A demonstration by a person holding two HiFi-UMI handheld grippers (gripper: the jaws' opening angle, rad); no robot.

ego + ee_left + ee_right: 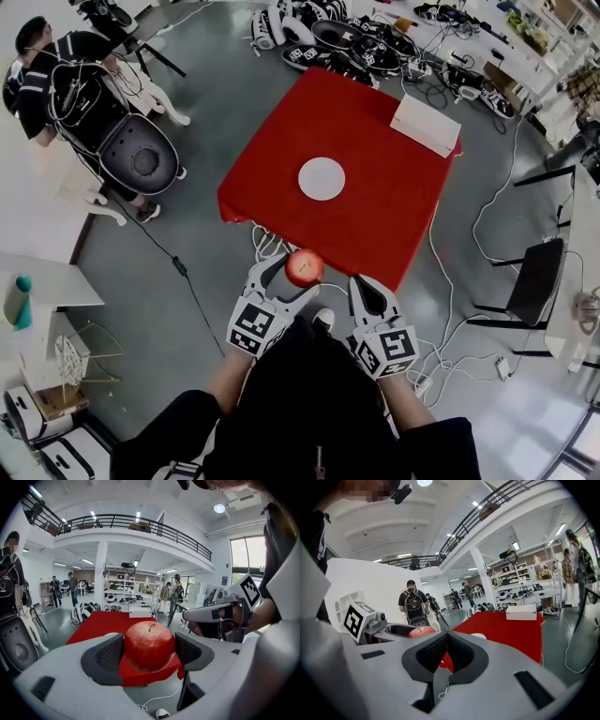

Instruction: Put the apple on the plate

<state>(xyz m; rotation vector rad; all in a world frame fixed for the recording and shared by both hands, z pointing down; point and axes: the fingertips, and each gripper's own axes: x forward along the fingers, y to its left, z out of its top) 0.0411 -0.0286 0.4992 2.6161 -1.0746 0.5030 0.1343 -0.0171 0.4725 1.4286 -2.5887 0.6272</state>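
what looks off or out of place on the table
Nothing stands out. The plate lies bare on the red table, a white box sits at its far corner, and the left gripper holds the apple.

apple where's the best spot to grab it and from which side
Grip the apple across its widest middle, a pad on each round flank, coming in level from the side with the stem up. The left gripper holds it that way now.

White box (426,125) seemingly clear of plate (322,178)
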